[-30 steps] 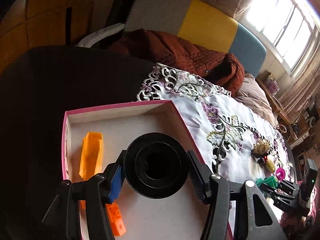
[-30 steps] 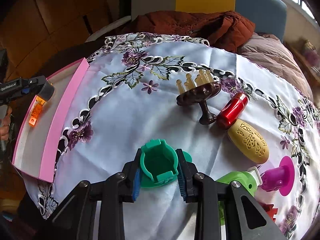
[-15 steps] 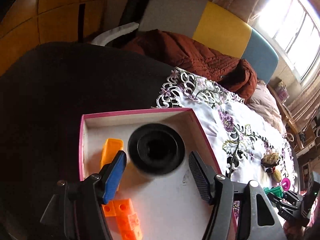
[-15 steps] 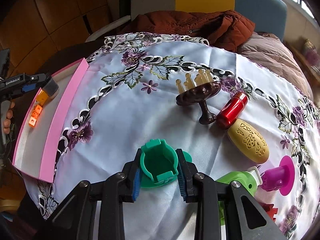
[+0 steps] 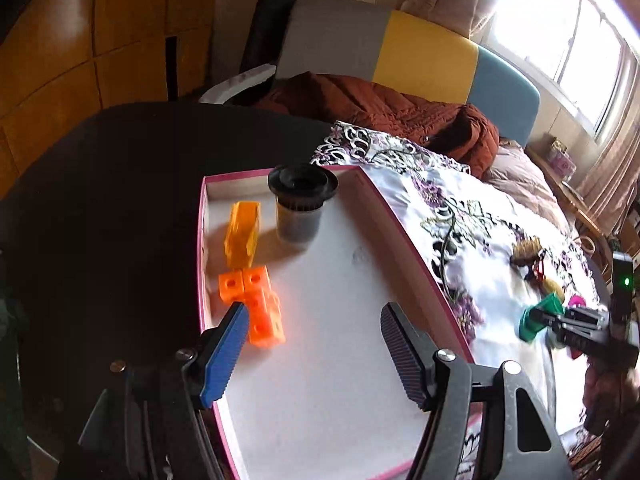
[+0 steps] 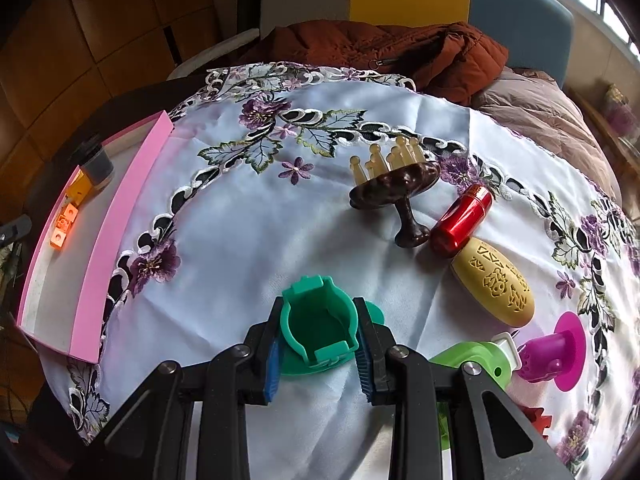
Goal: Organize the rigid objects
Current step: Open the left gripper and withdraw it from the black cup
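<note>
Your left gripper (image 5: 316, 354) hangs over the shallow pink-walled cardboard box (image 5: 404, 236) with its ribbed blue pads spread wide; they have just been opening and nothing sits between them. On the box's matte white floor you have three things: one black-lidded cylindrical jar (image 5: 300, 206) standing upright near the far wall, one translucent amber plastic clip (image 5: 242, 232) just beside it, and one cluster of glossy orange plastic cubes (image 5: 256, 306) nearer your pads.

Your right gripper (image 6: 318, 354) pinches a teal plastic cup-shaped holder (image 6: 320, 326) by its smooth side walls, its round flange resting on the white satin tablecloth (image 6: 248, 240) embroidered with purple flowers.

The right wrist view shows you what the left blurs: one dark wooden pronged scalp massager (image 6: 396, 184) lying tilted, one shiny red metal cylinder (image 6: 462, 220) touching its stem, one yellow carved oval case (image 6: 494, 282) against the cylinder, one magenta flanged plastic piece (image 6: 556, 352), and one lime-green plastic gadget (image 6: 476, 362) partly hidden behind your gripper's arm. Only the left wrist view lets you see the box floor fully
</note>
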### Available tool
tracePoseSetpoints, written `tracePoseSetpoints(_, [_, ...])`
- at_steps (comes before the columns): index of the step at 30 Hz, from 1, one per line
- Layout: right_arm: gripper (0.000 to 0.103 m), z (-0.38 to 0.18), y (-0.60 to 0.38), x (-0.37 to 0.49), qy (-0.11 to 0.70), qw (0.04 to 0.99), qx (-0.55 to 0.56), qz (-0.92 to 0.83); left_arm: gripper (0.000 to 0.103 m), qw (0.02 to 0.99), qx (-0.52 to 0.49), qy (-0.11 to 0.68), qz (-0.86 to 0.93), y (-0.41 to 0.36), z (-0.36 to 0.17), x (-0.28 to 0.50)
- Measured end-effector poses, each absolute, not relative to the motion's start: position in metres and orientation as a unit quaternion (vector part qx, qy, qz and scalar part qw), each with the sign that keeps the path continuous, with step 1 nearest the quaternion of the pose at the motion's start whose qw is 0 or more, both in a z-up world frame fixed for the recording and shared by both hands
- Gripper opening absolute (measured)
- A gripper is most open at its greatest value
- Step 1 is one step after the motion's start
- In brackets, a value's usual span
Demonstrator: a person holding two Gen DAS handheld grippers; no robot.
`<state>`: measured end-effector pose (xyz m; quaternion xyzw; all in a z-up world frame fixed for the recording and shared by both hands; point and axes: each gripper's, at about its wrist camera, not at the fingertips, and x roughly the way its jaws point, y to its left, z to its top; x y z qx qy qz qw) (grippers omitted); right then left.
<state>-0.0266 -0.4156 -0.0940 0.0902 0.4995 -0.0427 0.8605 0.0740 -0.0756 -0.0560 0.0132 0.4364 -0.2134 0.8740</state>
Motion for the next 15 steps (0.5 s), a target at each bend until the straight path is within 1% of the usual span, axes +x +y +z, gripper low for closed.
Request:
tracePoseSetpoints(6, [0.031, -0.093, -0.418, -0.027, 0.498, 0.860, 0.100, -0.046, 0.069, 0.875, 0.018, 0.437, -0.210, -0.079, -0.056, 0.050])
tracePoseSetpoints(15, [0.031, -0.093, -0.409, -0.028, 0.498, 0.863, 0.073, -0.052, 0.069, 0.877, 0.028, 0.438, -0.195, -0.076, -0.058, 0.037])
